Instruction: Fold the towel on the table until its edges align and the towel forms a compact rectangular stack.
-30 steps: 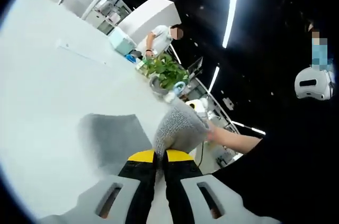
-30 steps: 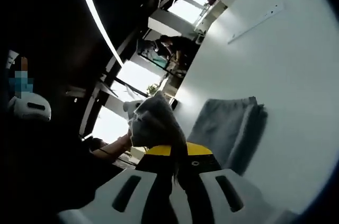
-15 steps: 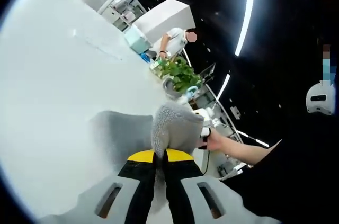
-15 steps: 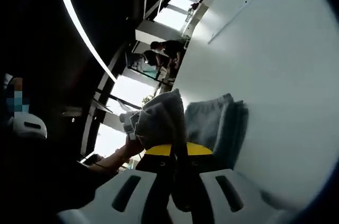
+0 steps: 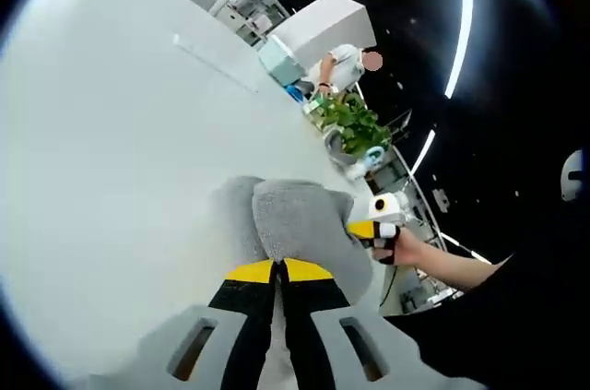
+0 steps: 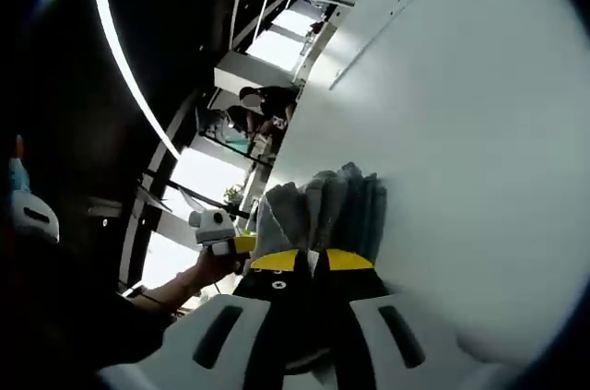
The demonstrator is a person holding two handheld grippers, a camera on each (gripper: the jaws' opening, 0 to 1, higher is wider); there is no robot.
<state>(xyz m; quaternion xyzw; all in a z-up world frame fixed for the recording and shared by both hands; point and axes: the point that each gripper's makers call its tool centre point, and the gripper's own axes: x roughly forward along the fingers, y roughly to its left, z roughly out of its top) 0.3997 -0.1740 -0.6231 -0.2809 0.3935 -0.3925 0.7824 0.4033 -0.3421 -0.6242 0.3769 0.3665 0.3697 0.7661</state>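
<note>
Table (image 5: 111, 150) white and wide, running far ahead of both jaw sets. Towel (image 5: 295, 224) grey, terry, bunched just ahead of the left gripper (image 5: 279, 272), whose jaws are together and clamped on a fold of it. In the right gripper view the towel (image 6: 336, 210) shows as several stacked layers standing edge-on right at the jaw tips; right gripper (image 6: 313, 261) is likewise pinched on the cloth. Right gripper also shows beyond the towel in the left gripper view (image 5: 380, 222), held by a hand (image 5: 401, 244). Judgement: light, soft, floppy, not slippery; layers will slide and splay if let go unevenly. Best hold is at the corners of the folded edge, one per gripper, pinching all layers together. Potted plant (image 5: 352, 127) sits well beyond.
</note>
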